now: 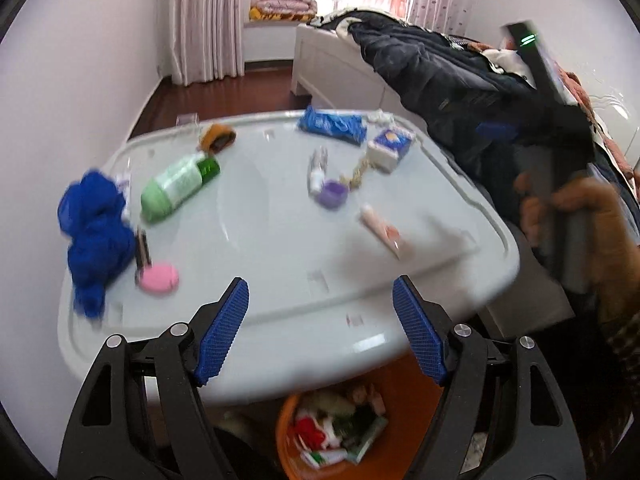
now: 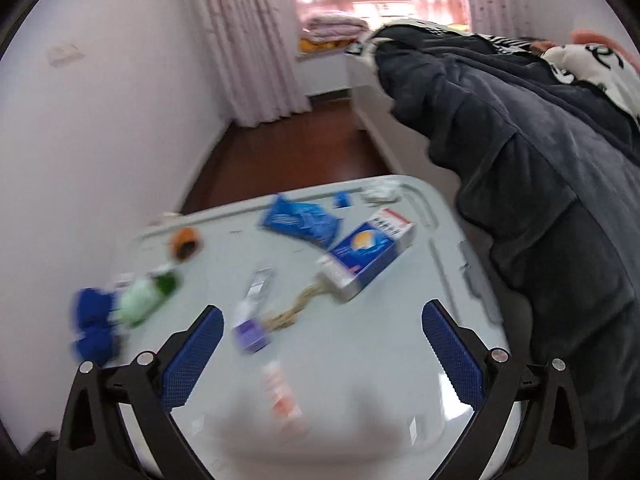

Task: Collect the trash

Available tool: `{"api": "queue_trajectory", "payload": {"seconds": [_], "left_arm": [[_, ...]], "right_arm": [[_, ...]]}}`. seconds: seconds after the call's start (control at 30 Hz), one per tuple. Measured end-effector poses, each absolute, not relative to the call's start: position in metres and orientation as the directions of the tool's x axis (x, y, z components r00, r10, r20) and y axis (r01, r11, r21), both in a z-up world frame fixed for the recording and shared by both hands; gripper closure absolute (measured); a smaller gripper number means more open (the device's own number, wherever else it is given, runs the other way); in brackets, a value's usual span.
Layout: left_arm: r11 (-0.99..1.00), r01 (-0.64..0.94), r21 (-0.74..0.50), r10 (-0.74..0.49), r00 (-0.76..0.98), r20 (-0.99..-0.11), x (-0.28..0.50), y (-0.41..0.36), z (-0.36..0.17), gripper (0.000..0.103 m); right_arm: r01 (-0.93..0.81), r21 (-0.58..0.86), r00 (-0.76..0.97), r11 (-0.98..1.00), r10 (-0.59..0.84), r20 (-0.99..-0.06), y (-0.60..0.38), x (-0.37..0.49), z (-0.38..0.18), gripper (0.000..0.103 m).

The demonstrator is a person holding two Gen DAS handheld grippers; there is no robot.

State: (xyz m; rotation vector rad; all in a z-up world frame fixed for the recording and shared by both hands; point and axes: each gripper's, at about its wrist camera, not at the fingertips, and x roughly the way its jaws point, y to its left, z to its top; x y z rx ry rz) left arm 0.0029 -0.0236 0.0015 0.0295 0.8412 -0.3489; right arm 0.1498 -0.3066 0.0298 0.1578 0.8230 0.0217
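Observation:
A pale grey tabletop (image 1: 280, 248) carries scattered trash: a green bottle (image 1: 176, 184), a blue wrapper (image 1: 332, 124), a blue-and-white carton (image 1: 390, 144), a purple cup (image 1: 332, 194), a pink tube (image 1: 380, 232), a pink round lid (image 1: 158, 278), an orange cap (image 1: 216, 136) and a blue net bundle (image 1: 96, 236). My left gripper (image 1: 320, 320) is open and empty over the table's near edge. My right gripper (image 2: 320, 352) is open and empty above the pink tube (image 2: 280, 396), with the purple cup (image 2: 252, 334) and the carton (image 2: 368, 252) beyond it. An orange bin (image 1: 340, 432) holding trash stands under the near edge.
A bed heaped with dark clothing (image 1: 440, 68) runs along the table's right side, close to its edge (image 2: 540, 200). A white wall (image 1: 60, 120) lies on the left. Curtains (image 1: 208, 20) and a window are at the back. The right hand and its tool (image 1: 560, 208) show at right.

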Motion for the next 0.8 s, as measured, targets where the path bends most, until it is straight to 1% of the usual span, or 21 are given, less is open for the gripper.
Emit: {"api": "queue_trajectory", "payload": {"seconds": [0.2, 0.37, 0.47, 0.57, 0.8], "left_arm": [[0.947, 0.275, -0.166, -0.31, 0.647, -0.697, 0.044, -0.012, 0.007, 0.03], [0.953, 0.235, -0.192, -0.301, 0.646, -0.702, 0.055, 0.005, -0.005, 0.03], [0.951, 0.227, -0.211, -0.309, 0.645, -0.699, 0.056, 0.01, -0.006, 0.03], [0.954, 0.226, -0.196, -0.298, 0.657, -0.693, 0.056, 0.011, -0.005, 0.03], [0.958, 0.214, -0.191, -0.286, 0.647, -0.707, 0.062, 0.012, -0.007, 0.03]], "right_arm": [[0.187, 0.097, 0.621, 0.978, -0.041, -0.783, -0.295, 0.231, -0.006, 0.005], [0.261, 0.012, 0.528, 0.965, -0.133, -0.839, -0.285, 0.276, -0.037, 0.005], [0.287, 0.013, 0.488, 0.958, -0.134, -0.862, -0.287, 0.292, -0.048, 0.005], [0.314, 0.011, 0.471, 0.95, -0.146, -0.87, -0.292, 0.295, -0.055, 0.004], [0.281, -0.02, 0.454, 0.959, -0.152, -0.878, -0.288, 0.292, -0.061, 0.005]]}}
